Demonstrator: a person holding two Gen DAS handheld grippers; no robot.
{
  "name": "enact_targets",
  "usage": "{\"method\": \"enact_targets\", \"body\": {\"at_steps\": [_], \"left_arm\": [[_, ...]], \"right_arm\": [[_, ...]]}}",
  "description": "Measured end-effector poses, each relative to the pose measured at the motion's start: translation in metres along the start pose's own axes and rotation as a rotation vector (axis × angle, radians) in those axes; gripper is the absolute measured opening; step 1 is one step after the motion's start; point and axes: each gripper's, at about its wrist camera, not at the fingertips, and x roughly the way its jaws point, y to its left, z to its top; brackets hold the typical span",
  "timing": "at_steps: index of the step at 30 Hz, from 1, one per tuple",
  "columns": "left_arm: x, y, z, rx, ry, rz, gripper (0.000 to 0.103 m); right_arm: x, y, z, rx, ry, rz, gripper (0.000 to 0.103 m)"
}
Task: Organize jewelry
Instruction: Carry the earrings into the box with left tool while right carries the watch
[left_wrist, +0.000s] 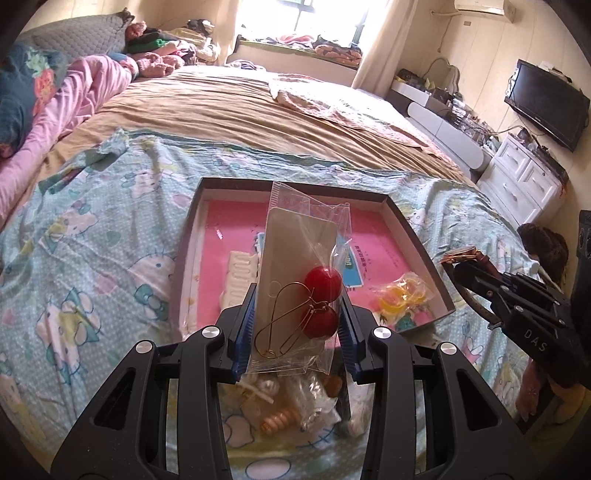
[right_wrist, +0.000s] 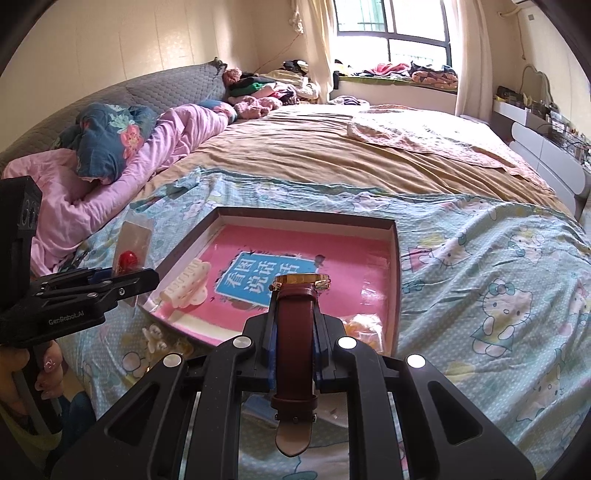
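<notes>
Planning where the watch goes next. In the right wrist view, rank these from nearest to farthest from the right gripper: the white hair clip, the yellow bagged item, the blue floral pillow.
Measured from the right gripper, whose jaws clamp the watch:
1. Yellow bagged item, just right of the jaws, in the tray's near corner.
2. White hair clip, left, in the tray.
3. Blue floral pillow, far left on the bed.

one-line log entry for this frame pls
left tongs: shut on earring packet | right tongs: shut on watch | both held above tray | hair clip lies in tray
</notes>
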Motion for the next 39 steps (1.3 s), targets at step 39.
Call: {"method": "enact_targets", "body": {"at_steps": [39], "left_arm": [[0.091, -0.003, 0.000, 0.087, 0.164, -0.025, 0.032]], "right_arm": [[0.085, -0.038, 0.019, 0.077, 0.099, -0.077, 0.013]]}}
